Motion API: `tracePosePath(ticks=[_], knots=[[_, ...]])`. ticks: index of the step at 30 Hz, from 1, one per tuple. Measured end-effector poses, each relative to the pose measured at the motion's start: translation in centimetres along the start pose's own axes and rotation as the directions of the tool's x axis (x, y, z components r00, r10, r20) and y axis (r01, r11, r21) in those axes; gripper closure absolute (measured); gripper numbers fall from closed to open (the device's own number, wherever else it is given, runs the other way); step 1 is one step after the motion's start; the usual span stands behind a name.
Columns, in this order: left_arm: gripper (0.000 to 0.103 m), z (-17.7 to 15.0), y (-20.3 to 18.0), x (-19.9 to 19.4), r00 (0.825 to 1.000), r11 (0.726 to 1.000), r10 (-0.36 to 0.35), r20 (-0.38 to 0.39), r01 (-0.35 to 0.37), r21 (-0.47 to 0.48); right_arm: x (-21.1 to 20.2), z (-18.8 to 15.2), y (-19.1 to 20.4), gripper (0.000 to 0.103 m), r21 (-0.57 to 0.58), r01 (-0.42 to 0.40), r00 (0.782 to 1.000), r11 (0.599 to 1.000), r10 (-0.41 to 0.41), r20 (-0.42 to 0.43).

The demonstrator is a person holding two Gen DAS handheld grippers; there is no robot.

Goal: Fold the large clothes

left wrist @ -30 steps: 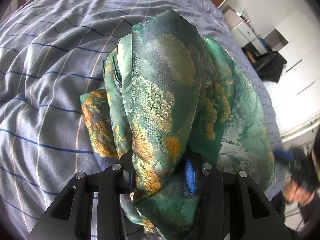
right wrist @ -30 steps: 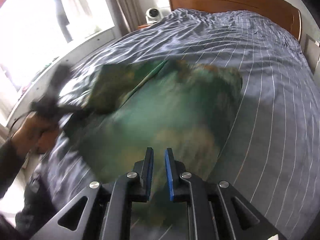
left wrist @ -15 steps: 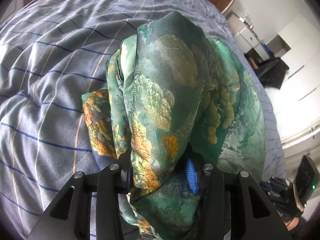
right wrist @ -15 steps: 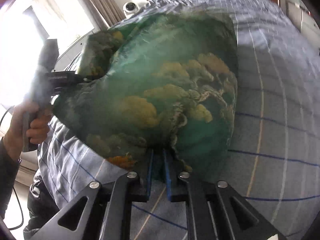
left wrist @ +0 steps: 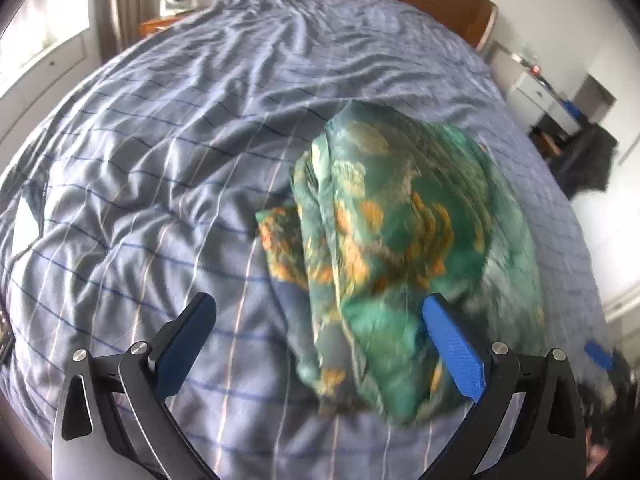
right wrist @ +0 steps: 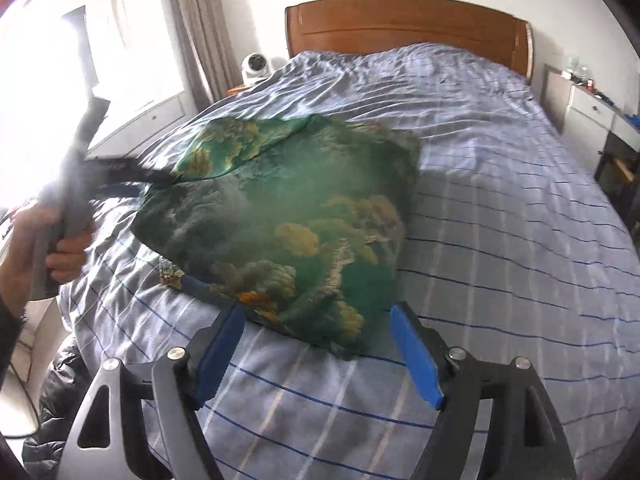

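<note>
Silky green-and-gold garment (right wrist: 296, 216) lies folded on the striped bed (right wrist: 500, 208), near its front edge. Left gripper (left wrist: 320, 340) and right gripper (right wrist: 318, 350) both have fingers spread, holding nothing. Slippery fabric may slide apart once nudged.

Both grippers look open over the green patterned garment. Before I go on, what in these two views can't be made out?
- Green and orange patterned silky garment: motion-blurred in both views, so fold edges are unclear; what kind of garment it is cannot be told.
- Its underside: hidden against the blue striped bedspread.
- Left gripper as seen from the right wrist view: blurred and washed out by window glare.
- Right gripper: base cut off by the frame edge.
</note>
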State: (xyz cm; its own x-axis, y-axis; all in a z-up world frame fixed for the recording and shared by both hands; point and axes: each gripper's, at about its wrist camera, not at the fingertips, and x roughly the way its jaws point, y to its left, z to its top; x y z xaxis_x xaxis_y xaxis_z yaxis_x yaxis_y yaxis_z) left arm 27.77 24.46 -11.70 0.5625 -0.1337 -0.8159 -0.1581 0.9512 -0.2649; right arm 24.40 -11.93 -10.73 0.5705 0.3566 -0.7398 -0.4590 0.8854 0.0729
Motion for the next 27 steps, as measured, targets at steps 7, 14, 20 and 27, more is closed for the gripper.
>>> tracePosePath(ticks=[7, 14, 20, 27], knots=[[0.002, 0.8, 5.6, -2.2, 0.916, 0.874, -0.394, 0.075, 0.399, -0.278, -1.1, -1.1, -2.7, 0.026, 0.069, 0.039, 0.999, 0.997, -0.041, 0.029], [0.001, 3.7, 2.9, 3.6, 0.885, 0.880, -0.455, -0.103, 0.429, -0.205, -0.4, -1.1, -2.3, 0.026, 0.078, 0.018, 1.000, 0.997, -0.019, 0.018], [0.000, 2.7, 3.1, 10.1, 0.916, 0.939, -0.324, -0.235, 0.281, -0.199, 0.2, -0.1, -2.4, 0.026, 0.038, 0.029, 0.999, 0.999, -0.030, 0.020], [0.000, 2.3, 3.5, 12.8, 0.889, 0.909, -0.395, -0.230, 0.342, -0.236, 4.5, 3.0, -7.0, 0.026, 0.127, -0.084, 0.996, 0.988, 0.087, -0.023]])
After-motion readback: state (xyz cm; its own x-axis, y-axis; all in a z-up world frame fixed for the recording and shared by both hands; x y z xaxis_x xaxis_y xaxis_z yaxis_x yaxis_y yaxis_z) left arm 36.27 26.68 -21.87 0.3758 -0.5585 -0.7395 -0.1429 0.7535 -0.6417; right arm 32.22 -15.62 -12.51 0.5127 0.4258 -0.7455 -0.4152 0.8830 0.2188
